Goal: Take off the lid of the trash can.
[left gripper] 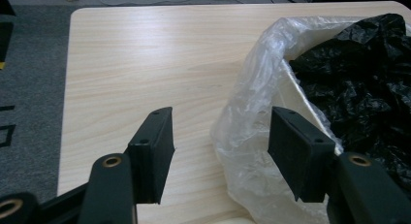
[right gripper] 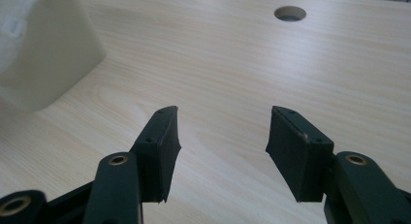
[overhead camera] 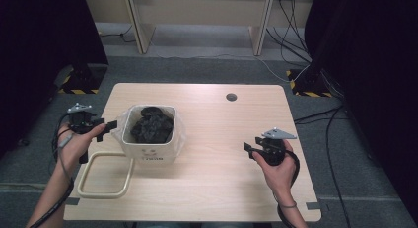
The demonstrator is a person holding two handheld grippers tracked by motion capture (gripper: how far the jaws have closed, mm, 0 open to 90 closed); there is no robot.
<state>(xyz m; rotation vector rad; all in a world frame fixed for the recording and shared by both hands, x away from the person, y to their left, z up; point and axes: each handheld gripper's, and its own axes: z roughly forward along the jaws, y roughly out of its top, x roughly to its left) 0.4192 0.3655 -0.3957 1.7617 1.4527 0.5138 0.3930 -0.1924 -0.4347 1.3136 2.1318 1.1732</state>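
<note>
A cream square bin stands on the left half of the wooden table. It is lined with a clear plastic bag and holds crumpled black plastic. My left gripper is level with the bin's left rim, its jaws open and pointing at it. In the left gripper view the clear liner bulges into the gap beside the right jaw, and neither pad presses on it. My right gripper hovers open over bare wood to the right of the bin, with nothing between its jaws.
A cream rectangular ring lies flat in front of the bin near the table's front left. A round cable hole sits near the far edge. Cables run over the floor beyond the table at the right.
</note>
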